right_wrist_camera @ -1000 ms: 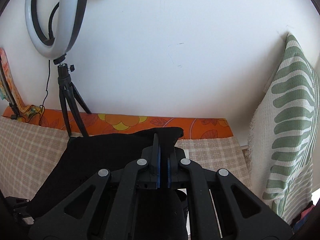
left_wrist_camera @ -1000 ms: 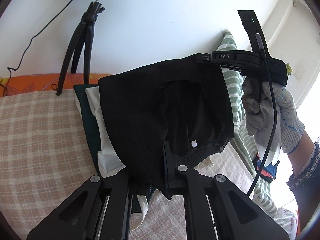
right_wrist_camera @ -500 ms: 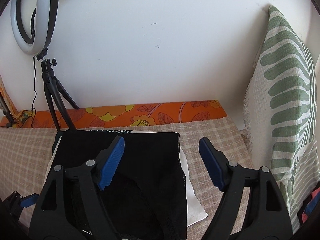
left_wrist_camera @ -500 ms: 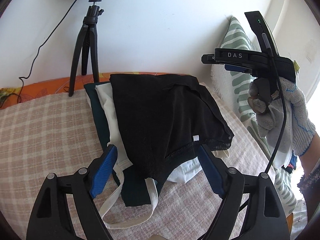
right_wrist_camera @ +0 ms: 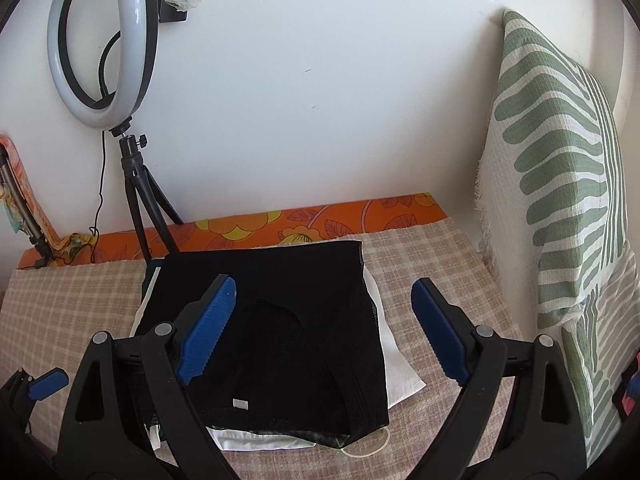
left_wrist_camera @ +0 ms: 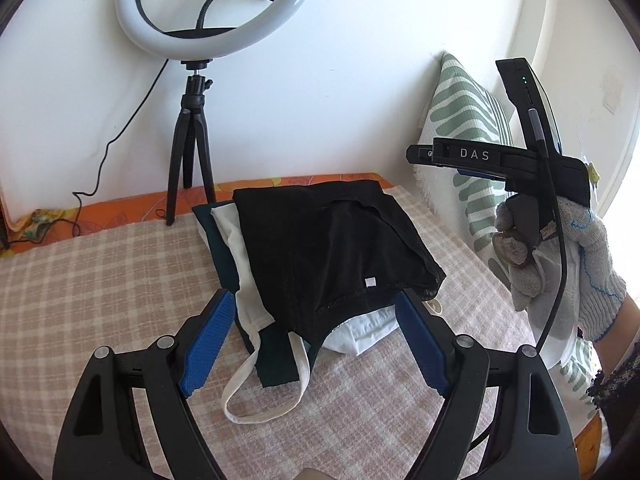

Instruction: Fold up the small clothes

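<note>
1. Left gripper: jaws spread wide, grasping nothing. It hovers just short of the near edge of the clothes stack.
2. Right gripper: jaws also released and empty, above the stack's right half. In the left wrist view its body is held by a gloved hand, off to the stack's right.
3. Black garment: folded, lying on top of the stack, small white tag facing up near its front edge.
4. Under it: white garment, then dark green garment. Both stick out at the left, with straps trailing toward the left gripper.
5. Stack sits on a checked cloth.
6. Behind: ring light on a tripod, against the wall. Striped pillow stands at the right.
</note>
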`<state>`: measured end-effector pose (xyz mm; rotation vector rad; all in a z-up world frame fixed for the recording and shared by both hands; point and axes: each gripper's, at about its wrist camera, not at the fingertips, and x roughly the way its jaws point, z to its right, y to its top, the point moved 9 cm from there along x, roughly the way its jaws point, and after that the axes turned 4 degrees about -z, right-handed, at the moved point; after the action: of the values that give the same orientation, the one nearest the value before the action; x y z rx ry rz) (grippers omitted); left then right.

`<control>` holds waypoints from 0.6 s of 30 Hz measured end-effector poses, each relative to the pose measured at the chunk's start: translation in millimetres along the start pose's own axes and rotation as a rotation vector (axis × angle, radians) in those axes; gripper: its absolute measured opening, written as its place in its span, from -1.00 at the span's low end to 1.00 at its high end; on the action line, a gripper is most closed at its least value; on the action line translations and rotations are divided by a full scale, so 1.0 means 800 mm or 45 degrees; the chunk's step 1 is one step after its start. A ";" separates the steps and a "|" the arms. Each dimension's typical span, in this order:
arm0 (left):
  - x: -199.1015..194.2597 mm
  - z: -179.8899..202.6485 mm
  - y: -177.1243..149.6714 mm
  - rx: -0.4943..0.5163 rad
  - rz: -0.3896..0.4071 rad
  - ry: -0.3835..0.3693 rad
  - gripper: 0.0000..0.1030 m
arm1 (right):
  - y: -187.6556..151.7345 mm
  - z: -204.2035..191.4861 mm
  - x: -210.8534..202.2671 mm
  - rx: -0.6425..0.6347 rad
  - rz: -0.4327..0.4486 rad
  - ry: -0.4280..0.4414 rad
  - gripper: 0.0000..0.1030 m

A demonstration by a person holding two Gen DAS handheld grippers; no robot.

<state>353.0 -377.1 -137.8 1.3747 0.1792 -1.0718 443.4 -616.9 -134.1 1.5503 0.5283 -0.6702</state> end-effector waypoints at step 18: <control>-0.124 -0.016 -0.025 0.014 0.125 0.072 0.60 | -0.038 -0.063 -0.122 -0.027 0.122 0.057 0.94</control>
<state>291.1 -312.5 -88.6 1.4103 0.1461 -0.9544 357.3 -558.0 -87.1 1.5635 0.4895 -0.5561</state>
